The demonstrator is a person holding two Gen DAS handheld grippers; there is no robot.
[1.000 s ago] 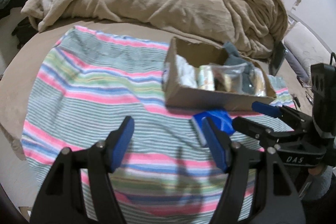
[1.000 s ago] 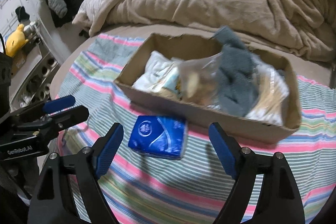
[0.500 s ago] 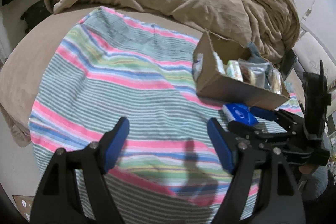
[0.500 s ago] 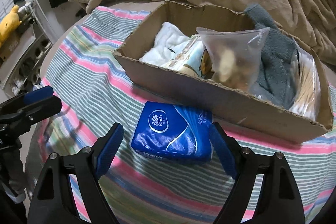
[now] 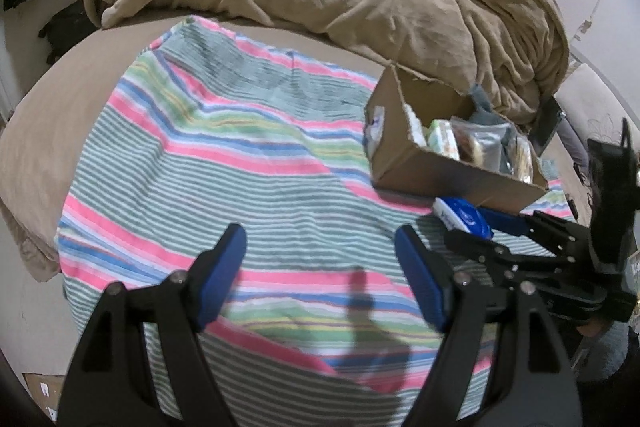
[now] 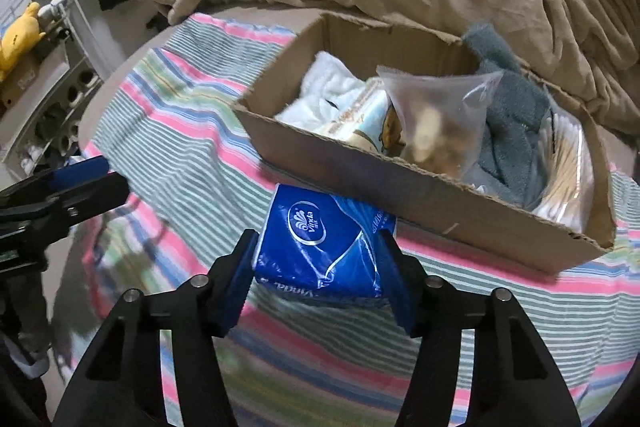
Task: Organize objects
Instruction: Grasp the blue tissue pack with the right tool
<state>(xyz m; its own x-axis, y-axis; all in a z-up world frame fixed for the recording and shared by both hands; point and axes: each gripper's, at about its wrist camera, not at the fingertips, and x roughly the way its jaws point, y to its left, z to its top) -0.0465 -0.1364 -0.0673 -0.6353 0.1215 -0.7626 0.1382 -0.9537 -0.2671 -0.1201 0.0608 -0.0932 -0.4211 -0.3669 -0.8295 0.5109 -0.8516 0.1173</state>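
Right gripper [image 6: 320, 263]: jaws just closing, pads against soft blue plastic tissue pack [image 6: 320, 243] on striped towel [image 6: 184, 147], beside brown cardboard box [image 6: 420, 195]. Left gripper [image 5: 320, 267]: jaws apart, empty.

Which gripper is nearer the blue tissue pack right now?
Right. The right gripper has just closed its jaws onto the blue tissue pack; the left gripper hangs open over the striped cloth, off to the side.

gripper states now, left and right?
Left gripper: open, nothing between the jaws.
Right gripper: jaws just closed onto the blue tissue pack.
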